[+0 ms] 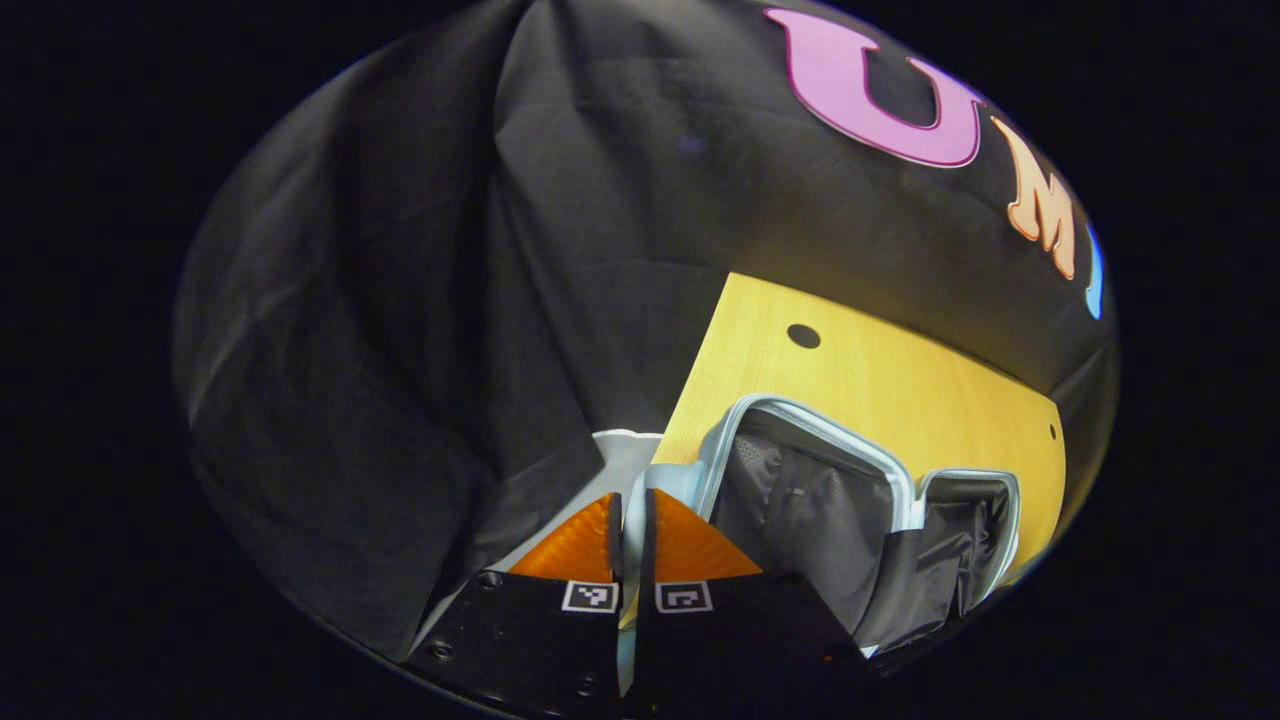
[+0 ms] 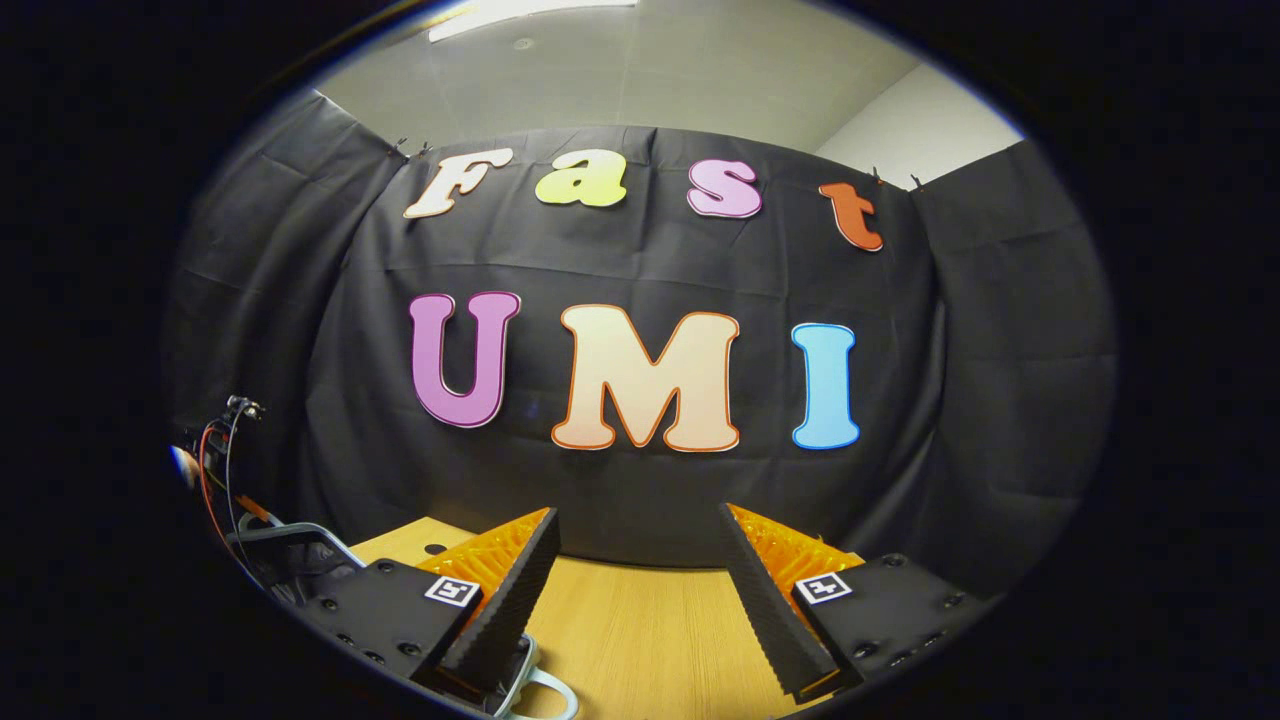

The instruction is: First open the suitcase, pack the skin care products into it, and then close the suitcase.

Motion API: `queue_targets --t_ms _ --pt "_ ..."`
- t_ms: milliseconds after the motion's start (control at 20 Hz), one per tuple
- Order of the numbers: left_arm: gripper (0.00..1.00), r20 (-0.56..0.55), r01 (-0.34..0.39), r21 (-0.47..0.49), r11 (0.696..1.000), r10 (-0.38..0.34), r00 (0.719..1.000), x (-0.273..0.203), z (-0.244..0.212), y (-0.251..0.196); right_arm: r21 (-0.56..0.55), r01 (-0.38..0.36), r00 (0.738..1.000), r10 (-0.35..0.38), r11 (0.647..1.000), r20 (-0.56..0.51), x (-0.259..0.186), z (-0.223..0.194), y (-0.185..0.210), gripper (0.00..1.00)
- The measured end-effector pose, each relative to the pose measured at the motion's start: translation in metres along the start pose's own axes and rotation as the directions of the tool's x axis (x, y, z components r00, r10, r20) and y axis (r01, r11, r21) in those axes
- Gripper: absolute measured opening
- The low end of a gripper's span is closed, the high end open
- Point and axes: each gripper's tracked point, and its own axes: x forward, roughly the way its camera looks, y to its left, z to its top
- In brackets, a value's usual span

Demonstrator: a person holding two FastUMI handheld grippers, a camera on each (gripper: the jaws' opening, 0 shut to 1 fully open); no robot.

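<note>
Left gripper [image 1: 630, 520] fingers nearly together, nothing visibly clamped; suitcase [image 1: 850, 500] open on table [image 1: 870, 370], just ahead-right. Right gripper [image 2: 635, 560] fingers apart, empty, over bare tabletop; left nearer.

Left tool [image 1: 632, 535] at bottom of left gripper view, fingers nearly together with thin gap, nothing visibly gripped. Suitcase [image 1: 800, 490] just right of tool, open, lying on desk [image 1: 880, 380]; grey lining showing, pale rim around both halves. Desk extends beyond suitcase; dark round hole near desk's far edge.
</note>
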Motion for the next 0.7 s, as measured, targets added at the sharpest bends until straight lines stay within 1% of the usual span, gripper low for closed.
queue_targets --t_ms 100,150,200,250,300,350,400,450,600,650,700 --pt "0.0 -0.011 -0.039 -0.023 0.999 0.038 0.999 0.011 -0.011 0.003 -0.009 0.0 1.0 0.0 1.0 -0.006 0.0 -0.002 0.0 0.98" --pt "0.0 0.002 -0.059 -0.038 0.998 0.059 0.998 0.016 -0.014 0.005 -0.014 0.0 1.0 0.0 1.0 -0.01 0.0 -0.004 -0.002 0.98" --pt "0.02 0.025 -0.081 -0.045 0.996 0.082 0.996 0.019 -0.018 0.005 -0.019 0.001 1.0 -0.001 1.0 -0.013 0.0 -0.004 -0.003 0.98" --pt "0.1 0.066 -0.118 -0.049 0.992 0.121 0.99 0.018 -0.015 0.009 -0.022 0.0 1.0 -0.001 1.0 -0.016 -0.001 -0.005 -0.005 0.98" --pt "0.16 0.129 -0.109 -0.062 0.992 0.116 0.985 0.016 -0.007 0.005 -0.026 -0.001 1.0 0.0 1.0 -0.017 -0.001 -0.006 -0.007 0.98" --pt "0.17 0.186 -0.07 -0.083 0.994 0.085 0.979 0.013 0.004 -0.005 -0.031 -0.001 1.0 0.001 1.0 -0.017 0.0 -0.005 -0.01 1.0" --pt "0.33 0.247 -0.039 -0.088 0.995 0.059 0.967 0.001 0.014 -0.016 -0.032 -0.001 1.0 0.0 0.999 -0.012 -0.001 -0.005 -0.013 0.98" --pt "0.45 0.305 -0.037 -0.077 0.996 0.059 0.951 -0.011 0.025 -0.021 -0.027 -0.004 1.0 0.004 1.0 -0.005 -0.001 -0.003 -0.016 0.98" --pt "0.82 0.466 -0.076 -0.017 0.997 0.076 0.882 -0.05 0.058 -0.048 -0.015 -0.012 1.0 0.012 1.0 0.026 -0.007 0.004 -0.027 0.98" --pt "0.86 0.515 -0.076 -0.004 0.997 0.067 0.855 -0.067 0.068 -0.061 -0.013 -0.016 0.999 0.016 1.0 0.035 -0.009 0.006 -0.033 0.98" --pt "0.88 0.556 -0.053 0.014 0.999 0.036 0.83 -0.084 0.073 -0.079 -0.012 -0.019 0.999 0.02 1.0 0.046 -0.012 0.009 -0.04 0.98"
